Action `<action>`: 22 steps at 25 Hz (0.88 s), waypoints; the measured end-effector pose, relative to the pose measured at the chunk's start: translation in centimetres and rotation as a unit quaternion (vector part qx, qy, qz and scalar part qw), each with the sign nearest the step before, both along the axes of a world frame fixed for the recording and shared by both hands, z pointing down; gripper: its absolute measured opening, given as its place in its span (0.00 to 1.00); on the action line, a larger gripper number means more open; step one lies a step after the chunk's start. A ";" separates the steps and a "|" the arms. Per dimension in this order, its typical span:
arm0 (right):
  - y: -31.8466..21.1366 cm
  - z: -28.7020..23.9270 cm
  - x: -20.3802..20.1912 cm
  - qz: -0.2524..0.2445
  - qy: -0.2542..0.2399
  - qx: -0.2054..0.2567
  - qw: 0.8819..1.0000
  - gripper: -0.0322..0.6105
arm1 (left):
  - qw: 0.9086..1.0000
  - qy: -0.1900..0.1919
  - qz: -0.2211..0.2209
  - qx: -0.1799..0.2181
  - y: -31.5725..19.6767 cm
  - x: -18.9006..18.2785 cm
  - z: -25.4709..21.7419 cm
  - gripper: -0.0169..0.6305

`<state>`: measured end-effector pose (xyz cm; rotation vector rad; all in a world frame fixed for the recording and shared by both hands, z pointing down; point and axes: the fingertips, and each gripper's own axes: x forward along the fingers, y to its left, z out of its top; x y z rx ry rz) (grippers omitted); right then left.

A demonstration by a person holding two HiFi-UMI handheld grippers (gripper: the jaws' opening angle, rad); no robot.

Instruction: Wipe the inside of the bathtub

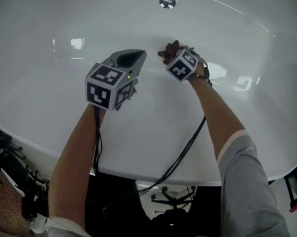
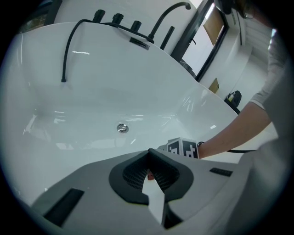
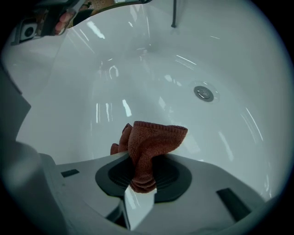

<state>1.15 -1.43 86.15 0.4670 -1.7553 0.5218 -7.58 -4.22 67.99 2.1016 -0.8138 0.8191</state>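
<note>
A glossy white bathtub (image 1: 44, 98) fills the head view, its round metal drain (image 1: 167, 2) at the far side. My right gripper (image 1: 170, 51) is shut on a rust-brown cloth (image 3: 149, 144), which bunches out past the jaws just above the tub's inner wall (image 3: 115, 101); the drain (image 3: 203, 93) lies beyond it to the right. The left gripper (image 1: 133, 58) hovers over the tub to the left of the right one, jaws closed with nothing between them. In the left gripper view, that gripper (image 2: 149, 156) points toward the drain (image 2: 121, 128), with the right gripper's marker cube (image 2: 183, 148) just ahead.
Black faucet fittings (image 2: 117, 19) and a thin black hose (image 2: 66, 50) sit on the tub's far rim. A black cable (image 1: 186, 148) trails from the right gripper over the near rim (image 1: 158, 173). Dark stands and floor clutter (image 1: 20, 181) lie below the tub.
</note>
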 end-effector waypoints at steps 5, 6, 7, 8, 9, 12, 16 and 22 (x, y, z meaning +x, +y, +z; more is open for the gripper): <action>2.4 0.0 -1.0 -0.015 -0.007 -0.015 1.000 0.21 | 1.000 0.004 -0.001 0.000 -0.1 0.2 -0.3 0.04; 2.8 0.0 -1.2 -0.023 -0.008 -0.020 0.999 0.21 | 1.000 0.005 0.001 -0.001 0.0 0.3 -0.4 0.04; 3.3 0.0 -1.3 -0.034 -0.009 -0.025 0.999 0.21 | 1.000 0.005 0.004 -0.001 0.0 0.4 -0.4 0.04; 3.8 0.0 -1.3 -0.044 -0.009 -0.030 0.999 0.21 | 1.000 0.004 0.005 -0.002 0.1 0.5 -0.4 0.04; 4.2 0.1 -1.1 -0.051 -0.009 -0.036 0.998 0.21 | 1.000 0.004 0.006 -0.003 0.2 0.7 -0.4 0.04; 5.6 0.1 0.5 -0.050 -0.004 -0.060 0.997 0.21 | 1.000 0.005 0.015 -0.003 0.2 1.3 -0.6 0.04; 7.3 0.2 3.9 -0.027 0.012 -0.085 0.996 0.21 | 1.000 0.007 0.017 -0.002 0.1 1.4 -0.9 0.04; 8.9 0.8 7.7 0.043 0.048 -0.126 0.990 0.21 | 1.000 0.015 0.017 -0.008 0.4 1.8 -1.2 0.04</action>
